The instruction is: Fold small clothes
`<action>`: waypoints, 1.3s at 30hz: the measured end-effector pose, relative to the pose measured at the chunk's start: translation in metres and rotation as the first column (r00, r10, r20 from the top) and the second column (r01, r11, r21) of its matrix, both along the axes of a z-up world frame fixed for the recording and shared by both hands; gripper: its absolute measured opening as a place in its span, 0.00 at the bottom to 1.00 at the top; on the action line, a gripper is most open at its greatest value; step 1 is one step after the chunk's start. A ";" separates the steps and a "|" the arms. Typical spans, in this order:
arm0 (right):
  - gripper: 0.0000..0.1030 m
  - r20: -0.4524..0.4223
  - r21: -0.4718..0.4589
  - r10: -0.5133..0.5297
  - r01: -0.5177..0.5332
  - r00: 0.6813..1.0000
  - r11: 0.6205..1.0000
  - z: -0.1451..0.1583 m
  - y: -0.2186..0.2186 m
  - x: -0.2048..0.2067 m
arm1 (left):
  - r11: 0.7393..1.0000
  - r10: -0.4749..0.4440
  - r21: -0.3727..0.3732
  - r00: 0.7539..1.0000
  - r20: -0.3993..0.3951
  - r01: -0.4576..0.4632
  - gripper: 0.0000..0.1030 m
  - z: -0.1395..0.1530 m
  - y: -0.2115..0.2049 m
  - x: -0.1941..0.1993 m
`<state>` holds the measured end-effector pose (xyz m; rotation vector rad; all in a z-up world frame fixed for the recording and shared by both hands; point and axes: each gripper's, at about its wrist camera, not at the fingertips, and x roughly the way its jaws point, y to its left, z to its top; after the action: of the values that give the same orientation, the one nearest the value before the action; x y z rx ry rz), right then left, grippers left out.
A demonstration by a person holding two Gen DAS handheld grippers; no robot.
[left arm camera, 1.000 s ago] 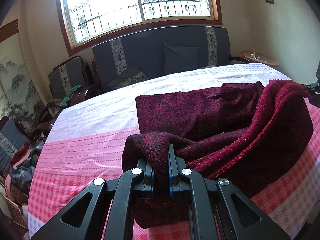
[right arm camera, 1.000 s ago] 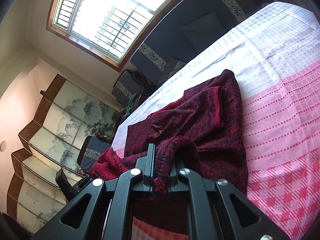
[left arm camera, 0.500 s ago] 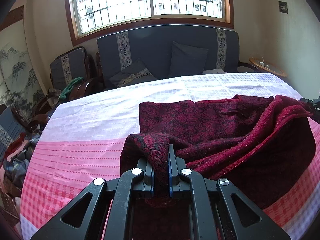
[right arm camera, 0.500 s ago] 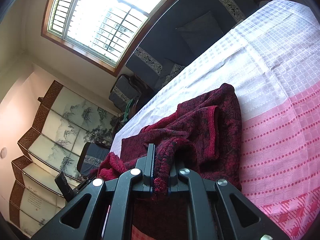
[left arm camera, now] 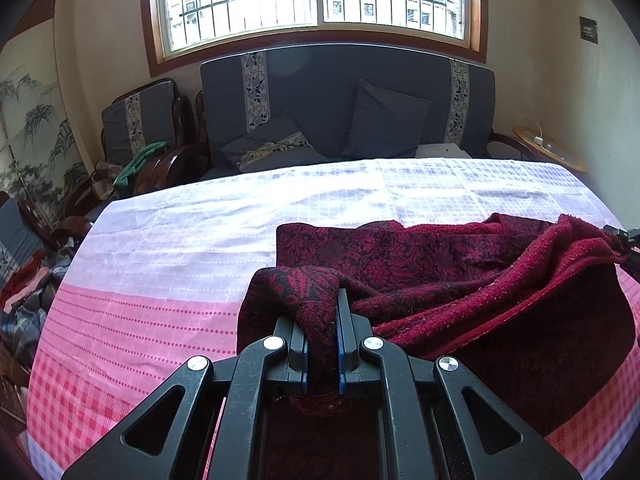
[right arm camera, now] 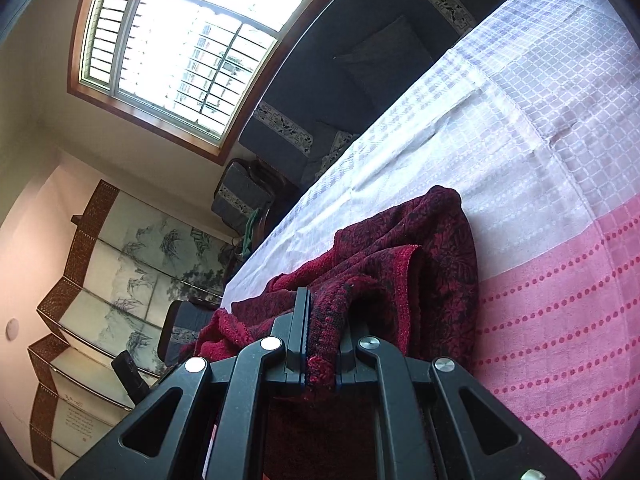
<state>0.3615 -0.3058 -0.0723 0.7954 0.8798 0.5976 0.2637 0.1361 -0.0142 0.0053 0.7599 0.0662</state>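
Note:
A dark red patterned garment [left arm camera: 440,272] with a fleecy red inside lies on the pink and white tablecloth [left arm camera: 180,264]. My left gripper [left arm camera: 322,320] is shut on its near left corner, with cloth bunched between the jaws. My right gripper [right arm camera: 324,328] is shut on another edge of the same garment [right arm camera: 432,264], held up off the table. The held edge arches over the flat far part. The right gripper's tip [left arm camera: 628,236] shows at the right edge of the left wrist view.
A dark sofa with cushions [left arm camera: 344,108] and chairs [left arm camera: 140,128] stand beyond the table's far edge under a window. A painted folding screen [right arm camera: 132,264] is at the left. A pile of clothes [left arm camera: 24,300] lies off the table's left side.
Both grippers have carried the held edge farther across the table toward the garment's far edge. The fold now lies lower and flatter over the rest of the garment.

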 end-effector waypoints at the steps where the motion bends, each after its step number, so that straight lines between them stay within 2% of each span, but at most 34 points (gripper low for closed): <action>1: 0.08 -0.003 -0.001 -0.001 0.001 1.000 1.000 -0.001 0.000 0.002 | 1.000 0.002 -0.002 1.000 -0.002 -0.002 0.10 -0.001 0.000 0.004; 9: 0.08 -0.030 0.011 -0.013 0.014 0.999 1.000 -0.015 -0.001 0.016 | 0.998 0.010 -0.059 0.999 -0.032 -0.012 0.13 -0.008 0.007 0.027; 12: 0.09 -0.044 0.021 -0.021 0.022 0.999 1.000 -0.022 -0.003 0.021 | 0.992 0.003 -0.125 0.999 -0.052 -0.010 0.14 -0.008 0.014 0.037; 15: 0.12 -0.048 0.029 -0.033 0.035 0.998 0.999 -0.025 -0.004 0.024 | 0.975 0.001 -0.221 0.997 -0.075 -0.017 0.17 -0.004 0.023 0.048; 18: 0.13 -0.061 0.068 -0.059 0.063 0.996 0.996 -0.031 -0.010 0.026 | 0.933 0.017 -0.357 0.997 -0.081 -0.045 0.37 0.004 0.040 0.057; 20: 0.14 -0.069 0.092 -0.078 0.084 0.995 0.992 -0.034 -0.014 0.027 | 0.914 0.065 -0.399 0.997 -0.038 -0.075 0.64 0.015 0.050 0.056; 22: 0.15 -0.071 0.101 -0.090 0.097 0.993 0.990 -0.035 -0.016 0.027 | 0.890 0.118 -0.444 0.993 0.009 -0.101 0.73 0.026 0.063 0.053; 24: 0.17 -0.063 0.100 -0.102 0.108 0.993 0.989 -0.032 -0.018 0.024 | 0.870 0.138 -0.482 0.990 0.036 -0.103 0.74 0.035 0.074 0.050; 26: 0.18 -0.054 0.101 -0.112 0.117 0.992 0.988 -0.028 -0.020 0.021 | 0.881 0.171 -0.453 0.985 0.038 -0.135 0.75 0.041 0.079 0.047; 29: 0.20 -0.013 0.083 -0.149 0.150 0.989 0.985 -0.018 -0.029 0.012 | 0.905 0.131 -0.413 0.991 0.030 -0.107 0.75 0.035 0.072 0.039; 33: 0.22 0.035 0.104 -0.183 0.178 0.983 0.979 -0.007 -0.045 -0.001 | 0.955 0.087 -0.284 0.996 0.005 -0.082 0.75 0.012 0.049 0.032; 39: 0.22 0.098 0.032 -0.085 0.082 0.992 0.996 0.003 -0.036 -0.010 | 0.972 0.089 -0.210 0.993 -0.074 -0.103 0.75 -0.036 0.035 0.028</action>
<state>0.3514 -0.3415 -0.0697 0.8174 0.7453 0.5721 0.2915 0.1712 -0.0504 -0.2350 0.8287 0.0767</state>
